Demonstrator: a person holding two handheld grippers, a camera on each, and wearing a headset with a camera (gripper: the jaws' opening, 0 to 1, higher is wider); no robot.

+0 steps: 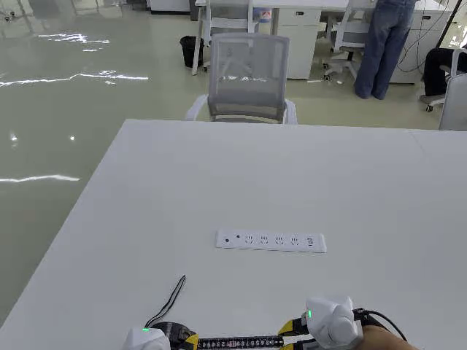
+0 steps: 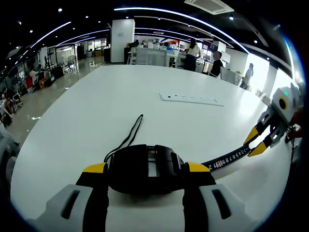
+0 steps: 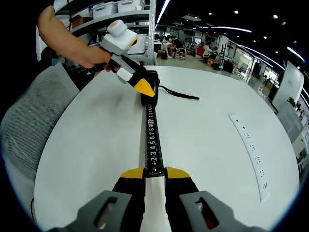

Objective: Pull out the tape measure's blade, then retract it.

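The black tape measure case (image 2: 147,168) sits between the yellow-tipped fingers of my left gripper (image 2: 147,169), which is shut on it. Its wrist strap (image 2: 128,137) trails over the white table. The blade (image 3: 153,140) is drawn out across the table, and my right gripper (image 3: 154,173) is shut on its end. In the head view the case (image 1: 174,335), blade (image 1: 241,342) and right gripper (image 1: 298,334) lie along the near table edge. In the right gripper view the left gripper (image 3: 145,86) holds the case (image 3: 152,87) at the blade's far end.
A white power strip (image 1: 271,241) lies mid-table, beyond the tape. A grey mesh chair (image 1: 246,80) stands at the table's far edge. A person in jeans (image 1: 385,44) stands by desks further back. Another mesh chair back (image 3: 26,130) is near the table edge.
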